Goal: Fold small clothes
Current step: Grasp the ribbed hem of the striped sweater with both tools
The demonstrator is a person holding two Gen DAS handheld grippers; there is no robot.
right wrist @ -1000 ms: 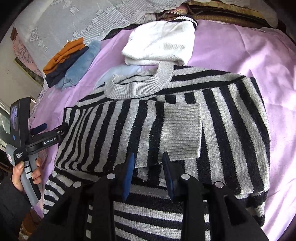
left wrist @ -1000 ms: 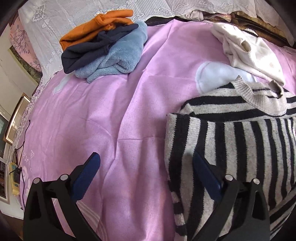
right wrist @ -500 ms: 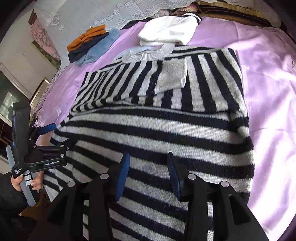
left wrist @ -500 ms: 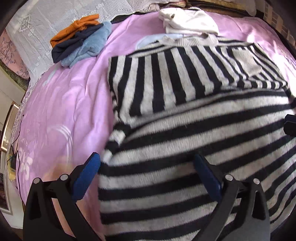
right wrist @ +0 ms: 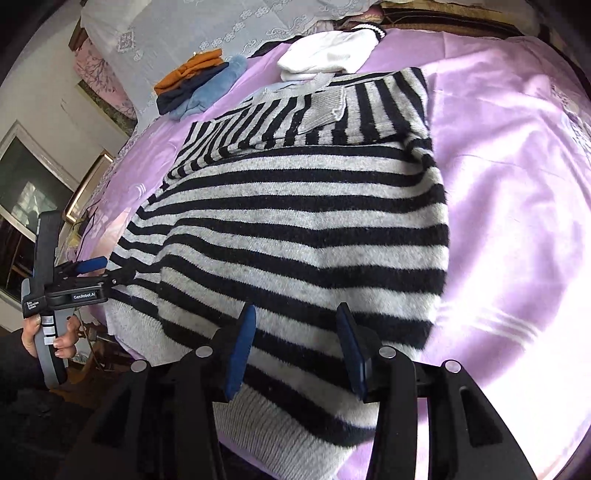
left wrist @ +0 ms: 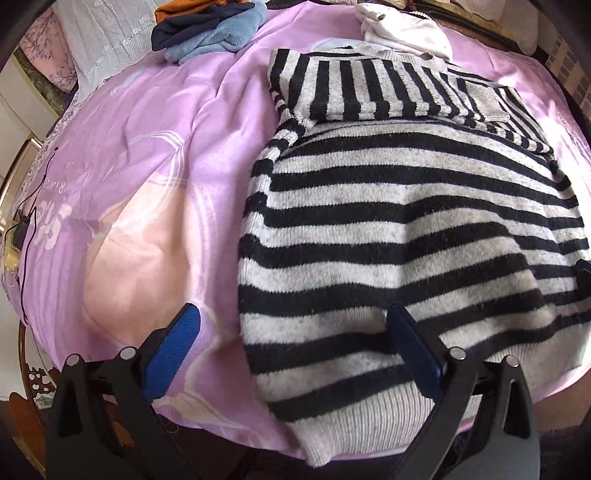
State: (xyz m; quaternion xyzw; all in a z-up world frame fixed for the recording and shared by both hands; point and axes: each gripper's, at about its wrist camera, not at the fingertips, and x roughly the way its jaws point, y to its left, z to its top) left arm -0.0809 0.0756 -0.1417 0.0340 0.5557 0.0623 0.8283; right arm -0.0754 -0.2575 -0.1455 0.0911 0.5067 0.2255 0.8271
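Note:
A black-and-grey striped sweater [left wrist: 399,229] lies flat on the pink bedsheet [left wrist: 140,155], sleeves folded across its chest, hem hanging over the near bed edge. It also shows in the right wrist view [right wrist: 303,229]. My left gripper [left wrist: 295,332] is open above the hem's left corner, touching nothing. My right gripper [right wrist: 295,343] is open above the hem's right part, holding nothing. In the right wrist view the left gripper [right wrist: 92,269] shows at the sweater's left edge, held by a hand.
A pile of orange, navy and blue folded clothes [left wrist: 207,29] sits at the far left of the bed. A white garment [left wrist: 402,33] lies beyond the sweater's collar. A black cable [left wrist: 33,206] runs along the left bed edge. White lace cover [right wrist: 192,33] at the back.
Both grippers have pulled back from the sleeves toward the near bed edge and the hem. The right gripper has opened wider. The sweater has not moved.

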